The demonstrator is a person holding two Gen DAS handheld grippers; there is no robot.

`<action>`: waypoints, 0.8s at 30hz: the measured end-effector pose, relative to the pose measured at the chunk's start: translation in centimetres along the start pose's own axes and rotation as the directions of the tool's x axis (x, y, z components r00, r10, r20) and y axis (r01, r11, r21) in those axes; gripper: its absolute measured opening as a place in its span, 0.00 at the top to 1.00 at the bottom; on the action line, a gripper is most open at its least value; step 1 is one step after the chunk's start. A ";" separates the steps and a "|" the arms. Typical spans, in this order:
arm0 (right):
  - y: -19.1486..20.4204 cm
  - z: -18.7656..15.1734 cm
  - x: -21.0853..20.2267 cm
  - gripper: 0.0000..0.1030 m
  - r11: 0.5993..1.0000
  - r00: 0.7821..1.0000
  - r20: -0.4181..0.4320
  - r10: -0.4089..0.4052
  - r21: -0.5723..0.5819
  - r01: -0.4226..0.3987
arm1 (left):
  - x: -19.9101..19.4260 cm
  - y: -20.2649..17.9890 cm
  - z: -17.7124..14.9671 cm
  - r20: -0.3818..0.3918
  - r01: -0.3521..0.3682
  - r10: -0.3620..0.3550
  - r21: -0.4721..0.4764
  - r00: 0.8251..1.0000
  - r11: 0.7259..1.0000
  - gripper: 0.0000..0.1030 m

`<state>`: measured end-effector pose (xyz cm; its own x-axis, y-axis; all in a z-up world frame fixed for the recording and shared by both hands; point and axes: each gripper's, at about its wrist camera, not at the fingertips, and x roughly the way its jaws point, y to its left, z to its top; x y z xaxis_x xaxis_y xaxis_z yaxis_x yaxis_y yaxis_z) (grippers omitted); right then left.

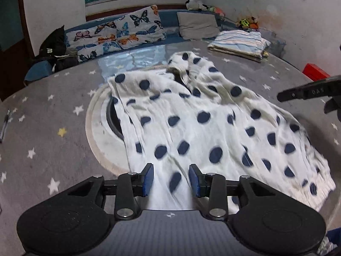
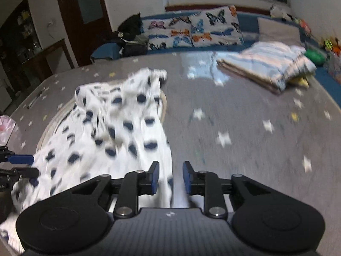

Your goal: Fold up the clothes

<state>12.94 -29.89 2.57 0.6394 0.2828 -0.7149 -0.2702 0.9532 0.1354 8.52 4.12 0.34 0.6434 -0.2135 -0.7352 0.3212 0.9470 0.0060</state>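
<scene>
white polka-dot garment (image 1: 191, 123) lies rumpled and partly spread on the grey star-print bed (image 1: 53, 128), over a round mat (image 1: 96, 132). left gripper (image 1: 171, 180) and right gripper (image 2: 169, 177) hover at its near hem, jaws apart and empty; likely squaring it for a fold, so each needs a hem corner. folded striped blanket (image 1: 238, 42) lies well clear.

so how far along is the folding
Done: one striped folded stack sits at the far side of the grey starred cover. In hand: nothing gripped; left gripper and right gripper are open at the near edge of the polka-dot garment. Left: the garment lies spread and rumpled, unfolded.
</scene>
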 end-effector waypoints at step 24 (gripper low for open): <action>0.0 9.7 11.9 0.66 0.999 0.999 -0.042 -0.029 -0.035 0.027 | 4.4 2.5 4.2 -0.040 -0.165 0.164 -0.045 0.986 0.985 0.15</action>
<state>27.52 -25.53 0.68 0.6165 0.2506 -0.7464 -0.2774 0.9563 0.0920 15.12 4.58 -0.06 0.6592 -0.0460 -0.7506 0.1790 0.9790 0.0972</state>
